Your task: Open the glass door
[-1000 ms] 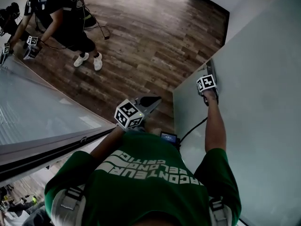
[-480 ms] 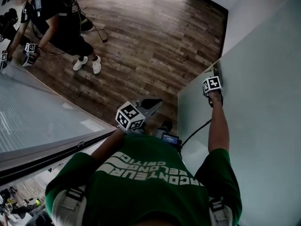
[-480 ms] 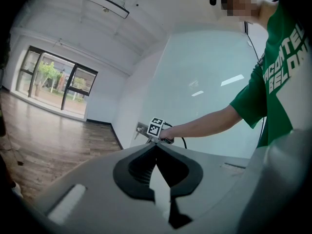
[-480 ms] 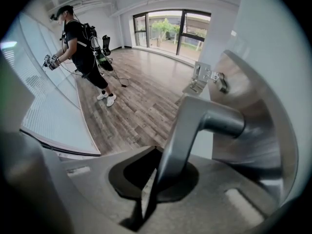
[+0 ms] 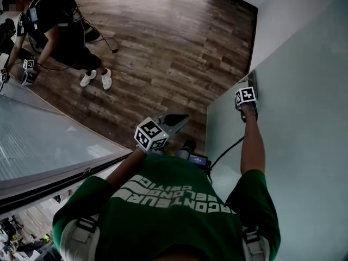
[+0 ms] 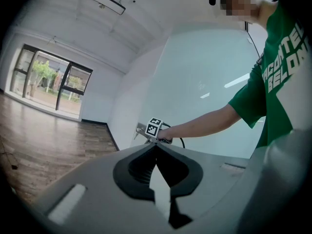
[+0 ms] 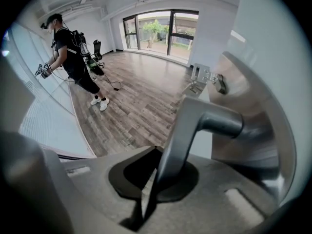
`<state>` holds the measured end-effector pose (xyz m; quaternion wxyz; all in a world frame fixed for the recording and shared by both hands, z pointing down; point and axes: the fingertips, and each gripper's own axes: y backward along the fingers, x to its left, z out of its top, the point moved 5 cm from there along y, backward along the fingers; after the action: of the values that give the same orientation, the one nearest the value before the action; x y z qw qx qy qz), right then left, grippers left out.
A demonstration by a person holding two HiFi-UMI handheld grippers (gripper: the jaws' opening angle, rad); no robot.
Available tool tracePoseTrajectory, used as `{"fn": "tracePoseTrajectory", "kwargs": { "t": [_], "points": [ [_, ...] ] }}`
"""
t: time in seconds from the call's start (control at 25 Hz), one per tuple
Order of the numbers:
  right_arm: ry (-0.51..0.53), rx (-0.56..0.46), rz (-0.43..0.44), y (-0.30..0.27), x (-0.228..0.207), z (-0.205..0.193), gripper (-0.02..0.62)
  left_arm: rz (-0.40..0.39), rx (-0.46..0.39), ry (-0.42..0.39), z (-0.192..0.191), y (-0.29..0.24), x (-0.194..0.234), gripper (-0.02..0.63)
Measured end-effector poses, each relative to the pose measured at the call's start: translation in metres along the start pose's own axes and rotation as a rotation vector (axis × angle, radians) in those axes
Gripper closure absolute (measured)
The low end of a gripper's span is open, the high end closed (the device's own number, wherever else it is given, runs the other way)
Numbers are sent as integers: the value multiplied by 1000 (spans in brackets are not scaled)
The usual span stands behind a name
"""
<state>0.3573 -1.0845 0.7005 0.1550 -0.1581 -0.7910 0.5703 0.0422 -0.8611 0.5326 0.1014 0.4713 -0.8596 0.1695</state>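
Right tongs [image 7: 155,179] pinched the door handle [image 7: 197,123]; left tongs [image 6: 157,146] sat pressed together, empty; a steady, firm pull would suit.

My left tool [image 6: 157,144] points across the room, jaws closed together with nothing between them. Beyond it, my green-sleeved arm [image 6: 204,123] holds my right tool [image 6: 148,132] at the handle [image 6: 139,129] on the glass door [image 6: 204,77], beside a wooden floor [image 6: 44,140].

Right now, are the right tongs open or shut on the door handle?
Shut on the door handle: the right tongs pinch its metal lever.
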Motion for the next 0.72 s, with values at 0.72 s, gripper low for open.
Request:
{"fn": "tracePoseTrajectory", "kwargs": {
  "t": [0.72],
  "points": [
    [-112,12,-30,-2,-89,-20,603,-20,15,-4,11,-65,-5,589]
  ]
}}
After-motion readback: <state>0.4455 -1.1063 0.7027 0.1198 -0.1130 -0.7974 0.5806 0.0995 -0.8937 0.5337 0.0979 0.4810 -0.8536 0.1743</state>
